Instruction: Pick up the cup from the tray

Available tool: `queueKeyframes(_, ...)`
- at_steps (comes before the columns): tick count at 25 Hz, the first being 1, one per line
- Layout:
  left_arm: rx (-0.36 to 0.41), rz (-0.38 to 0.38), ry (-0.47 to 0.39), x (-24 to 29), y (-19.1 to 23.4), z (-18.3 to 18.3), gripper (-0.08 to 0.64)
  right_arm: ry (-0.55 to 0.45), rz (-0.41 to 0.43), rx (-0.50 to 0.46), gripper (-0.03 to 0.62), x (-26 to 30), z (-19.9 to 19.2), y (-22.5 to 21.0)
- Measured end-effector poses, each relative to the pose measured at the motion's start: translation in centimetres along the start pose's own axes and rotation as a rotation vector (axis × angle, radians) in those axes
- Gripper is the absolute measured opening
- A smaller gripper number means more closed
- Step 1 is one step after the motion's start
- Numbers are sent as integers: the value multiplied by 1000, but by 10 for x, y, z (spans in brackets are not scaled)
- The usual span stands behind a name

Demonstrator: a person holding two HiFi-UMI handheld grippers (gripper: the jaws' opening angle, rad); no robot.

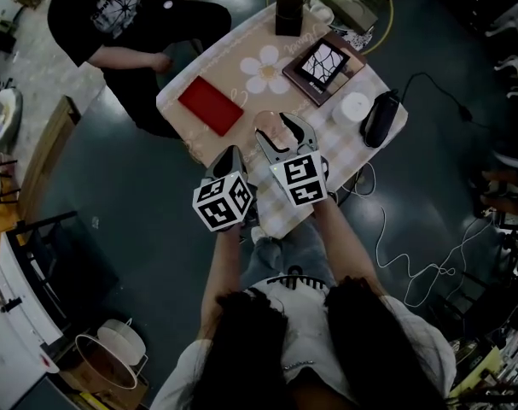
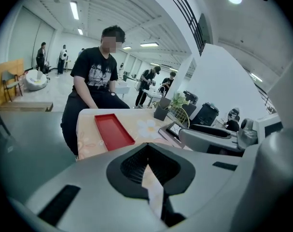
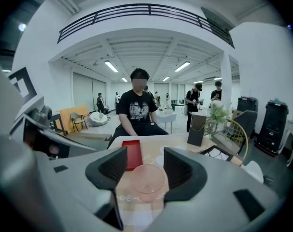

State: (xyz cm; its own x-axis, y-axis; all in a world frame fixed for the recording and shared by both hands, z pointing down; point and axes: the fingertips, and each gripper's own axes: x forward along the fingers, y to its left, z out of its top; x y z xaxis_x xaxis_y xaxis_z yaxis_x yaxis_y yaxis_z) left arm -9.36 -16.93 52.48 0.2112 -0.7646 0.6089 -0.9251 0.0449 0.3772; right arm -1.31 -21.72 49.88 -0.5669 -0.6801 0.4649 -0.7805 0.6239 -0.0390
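Reaching over the desk's [image 1: 241, 58] near edge, the right gripper [image 3: 145, 163] sets its jaws level on either side of the clear pink cup [image 3: 147, 180], pads meeting its sides. The cup stands on the flowered cloth, apart from the red tray [image 1: 210, 105] near the left edge. The left gripper [image 1: 233, 150] hangs beside it, jaws together and empty. No print reads clearly. A seated person [image 3: 139, 111] faces across a bright hall.
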Motion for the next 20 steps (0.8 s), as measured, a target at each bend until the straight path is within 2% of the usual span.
queueKeyframes(2, -20, -14, -21, -7, -3, 5, 5, -13, -11, -4, 238, -7, 6, 2)
queueKeyframes(5, -6, -30, -53, -17, -8, 14, 5, -4, -3, 11, 207, -18, 13, 8)
queueKeyframes(8, 42, -41, -74, -29, -15, 19, 5, -24, -33, 34, 54, -37, 21, 13)
queueKeyframes(9, 66, -42, -77, -33, -17, 20, 5, -36, -44, 40, 33, -44, 24, 14)
queueKeyframes(12, 98, -56, -95, -45, -24, 21, 5, -45, -69, 52, 9, -59, 26, 18)
queueKeyframes(15, 95, -80, -116, -57, -31, 22, 5, -30, -86, 35, 8, -70, 23, 25)
queueKeyframes(20, 140, -100, -120, -71, -43, 17, 5, -42, -135, 25, 8, -86, 28, 28)
